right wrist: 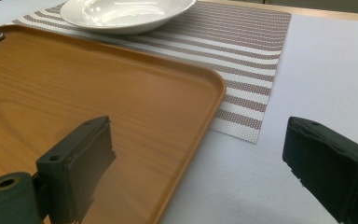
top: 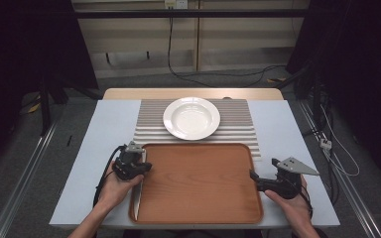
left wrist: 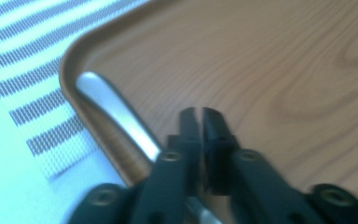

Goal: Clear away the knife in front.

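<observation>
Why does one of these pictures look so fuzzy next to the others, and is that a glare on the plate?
Left gripper view: blurred throughout, the shut black left gripper and the silver metal utensil too close to focus. Right gripper view: sharper, with soft highlights on the round white ceramic plate. High view: evenly lit table, dark surroundings, mild sheen on the plate.
</observation>
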Available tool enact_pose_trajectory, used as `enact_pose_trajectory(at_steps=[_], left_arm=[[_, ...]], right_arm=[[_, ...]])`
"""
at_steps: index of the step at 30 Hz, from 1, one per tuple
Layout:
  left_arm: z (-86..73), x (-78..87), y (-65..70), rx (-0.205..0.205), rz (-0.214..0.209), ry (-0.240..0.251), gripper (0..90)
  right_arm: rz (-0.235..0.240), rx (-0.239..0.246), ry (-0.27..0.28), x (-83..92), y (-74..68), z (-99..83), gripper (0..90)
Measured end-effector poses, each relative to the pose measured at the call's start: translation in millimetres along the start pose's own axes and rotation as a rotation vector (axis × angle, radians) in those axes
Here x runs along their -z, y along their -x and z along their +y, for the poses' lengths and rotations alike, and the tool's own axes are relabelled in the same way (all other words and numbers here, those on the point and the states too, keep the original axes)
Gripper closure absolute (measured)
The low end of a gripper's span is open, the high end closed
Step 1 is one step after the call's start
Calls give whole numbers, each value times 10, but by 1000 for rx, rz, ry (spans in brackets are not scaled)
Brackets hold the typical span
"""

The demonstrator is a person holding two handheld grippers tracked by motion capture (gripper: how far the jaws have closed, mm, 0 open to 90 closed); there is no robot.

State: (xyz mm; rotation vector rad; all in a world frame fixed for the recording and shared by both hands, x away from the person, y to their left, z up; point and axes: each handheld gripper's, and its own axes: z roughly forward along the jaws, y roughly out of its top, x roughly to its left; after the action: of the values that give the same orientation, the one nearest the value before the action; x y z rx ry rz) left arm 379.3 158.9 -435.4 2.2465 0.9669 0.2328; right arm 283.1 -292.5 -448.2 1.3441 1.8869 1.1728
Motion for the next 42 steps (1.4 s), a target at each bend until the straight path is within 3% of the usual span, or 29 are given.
enact_pose_trajectory(at_steps=[4,5,7,10,13,16,20,23,24,27,29,32,36,42], left_arm=[[10,43,17,-1,-4,64,655],[15,57,28,2,12,75,614],[23,79,29,10,15,109,472],[52,114,22,43,17,122,262],[64,163,16,74,15,131,145],[55,247,14,55,-9,153,70],[42,341,43,41,39,201,83],[17,383,52,-2,59,181,84],[5,391,53,5,60,188,81],[-52,439,46,3,118,222,88],[-92,475,33,26,142,245,87],[-151,515,16,36,149,254,83],[-238,545,-25,70,121,258,69],[-378,578,-62,78,141,243,69]], right_arm=[[1,0,1,0,1,1,81],[1,-2,0,-1,1,2,82],[1,-2,1,-3,0,3,81],[2,-1,0,-5,0,5,81],[2,-2,0,-8,1,6,81],[3,-5,-1,-11,1,5,81],[3,-4,0,-9,-1,5,81],[3,-8,1,-7,5,2,81],[2,-8,0,-6,6,2,81],[1,-9,0,-6,7,1,81],[0,-8,0,-8,6,1,81],[-1,-9,0,-4,6,-1,81],[-3,-12,1,2,18,-5,81],[-6,-14,1,12,22,-12,81]])
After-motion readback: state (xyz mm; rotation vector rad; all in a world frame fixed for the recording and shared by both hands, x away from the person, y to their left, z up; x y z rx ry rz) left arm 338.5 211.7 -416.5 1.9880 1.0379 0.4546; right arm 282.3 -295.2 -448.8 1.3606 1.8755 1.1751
